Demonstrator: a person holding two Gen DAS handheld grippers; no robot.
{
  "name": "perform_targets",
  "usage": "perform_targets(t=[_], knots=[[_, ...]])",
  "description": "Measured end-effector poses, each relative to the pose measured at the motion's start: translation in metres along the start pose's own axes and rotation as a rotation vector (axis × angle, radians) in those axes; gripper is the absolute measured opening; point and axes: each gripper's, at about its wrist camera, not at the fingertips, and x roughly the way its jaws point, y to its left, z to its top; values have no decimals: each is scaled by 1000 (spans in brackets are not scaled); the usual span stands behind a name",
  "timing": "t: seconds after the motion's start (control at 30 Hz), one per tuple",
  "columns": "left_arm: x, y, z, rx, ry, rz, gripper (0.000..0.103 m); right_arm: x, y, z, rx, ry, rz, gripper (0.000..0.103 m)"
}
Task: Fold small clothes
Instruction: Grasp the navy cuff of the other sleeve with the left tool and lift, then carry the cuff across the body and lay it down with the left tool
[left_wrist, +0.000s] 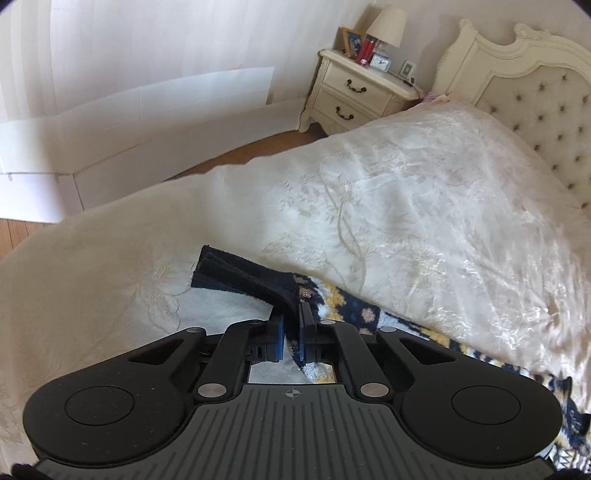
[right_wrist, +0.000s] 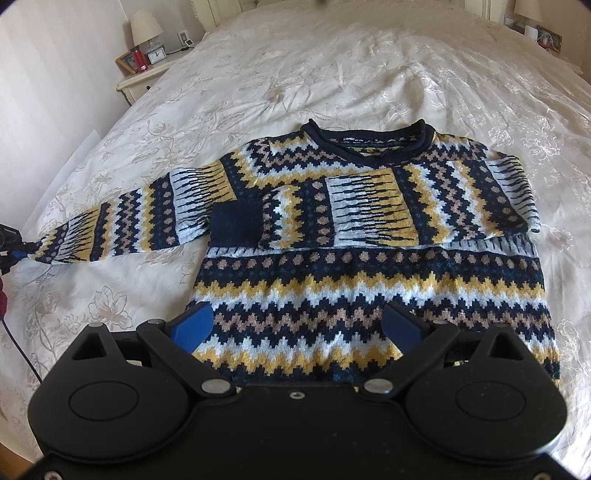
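A patterned knit sweater in navy, yellow, white and tan lies flat on the bed, neck away from me. One sleeve is folded across the chest, its navy cuff near the middle. The other sleeve stretches out to the left. My left gripper is shut on that sleeve just behind its navy cuff, lifting it off the bedspread; it also shows at the left edge of the right wrist view. My right gripper is open and empty, above the sweater's lower hem.
A cream floral bedspread covers the bed. A tufted headboard stands at the far end. A nightstand with a lamp, clock and frames stands beside the bed. White boards lean against the wall.
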Motion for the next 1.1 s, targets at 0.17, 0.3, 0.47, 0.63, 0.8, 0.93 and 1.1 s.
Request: perform_targets(t=[0.17, 0.3, 0.47, 0.63, 0.8, 0.93, 1.1], knots=[[-40, -37, 5, 107, -86, -47, 7, 3, -10, 2, -14, 8, 29, 98], [-74, -78, 2, 186, -146, -105, 7, 3, -26, 3, -13, 9, 55, 98], [-109, -142, -12, 271, -201, -200, 7, 0, -52, 7, -8, 6, 83, 98], [-129, -209, -39, 338, -219, -299, 7, -4, -85, 10, 2, 1, 100, 98], [-131, -272, -78, 370, -193, -388, 7, -8, -120, 11, 9, -2, 111, 98], [-120, -315, -113, 369, -137, -437, 7, -11, -145, 13, 15, -6, 115, 98], [-105, -359, -161, 402, -58, -465, 7, -15, -175, 14, 22, -11, 113, 98]])
